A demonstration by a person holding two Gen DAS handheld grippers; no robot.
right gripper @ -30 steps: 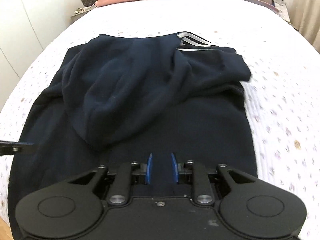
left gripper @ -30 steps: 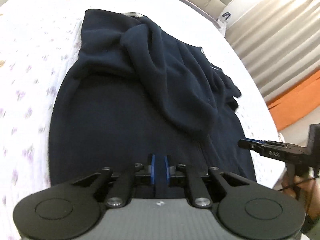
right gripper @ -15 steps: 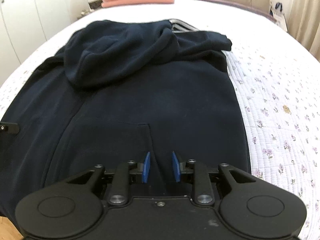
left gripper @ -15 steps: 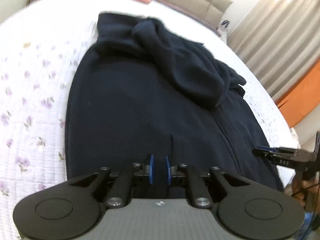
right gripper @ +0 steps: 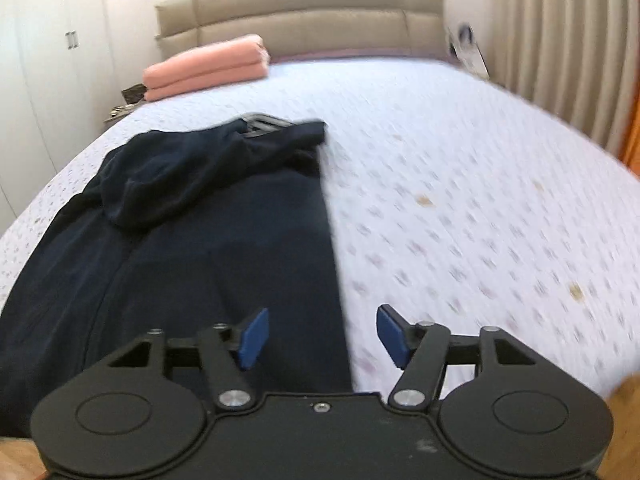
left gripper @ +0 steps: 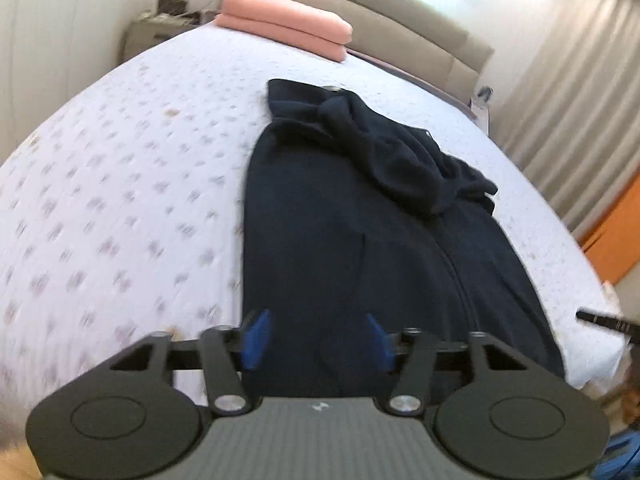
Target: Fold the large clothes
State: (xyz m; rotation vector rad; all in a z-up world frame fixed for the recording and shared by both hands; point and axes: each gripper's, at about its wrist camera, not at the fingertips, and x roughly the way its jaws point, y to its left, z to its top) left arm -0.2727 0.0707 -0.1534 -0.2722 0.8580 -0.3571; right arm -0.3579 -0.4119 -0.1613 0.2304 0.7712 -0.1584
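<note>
Now your left claw [left gripper: 316, 338] and right claw [right gripper: 322, 336] are both opening, empty, over the navy hoodie [left gripper: 360, 248] on the bed [right gripper: 460, 200], so next grip its near hem corners.

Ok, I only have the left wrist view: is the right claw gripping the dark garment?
Observer: No. The right claw is opening, and no cloth is pinched between its blue pads.
Operator: What lies under it?
Observer: The navy garment's side edge runs below the gap. There is dark cloth under the left pad and floral bedspread under the right one.
Operator: Anything tall on the far left?
Observer: White wardrobe doors with small handles.
</note>
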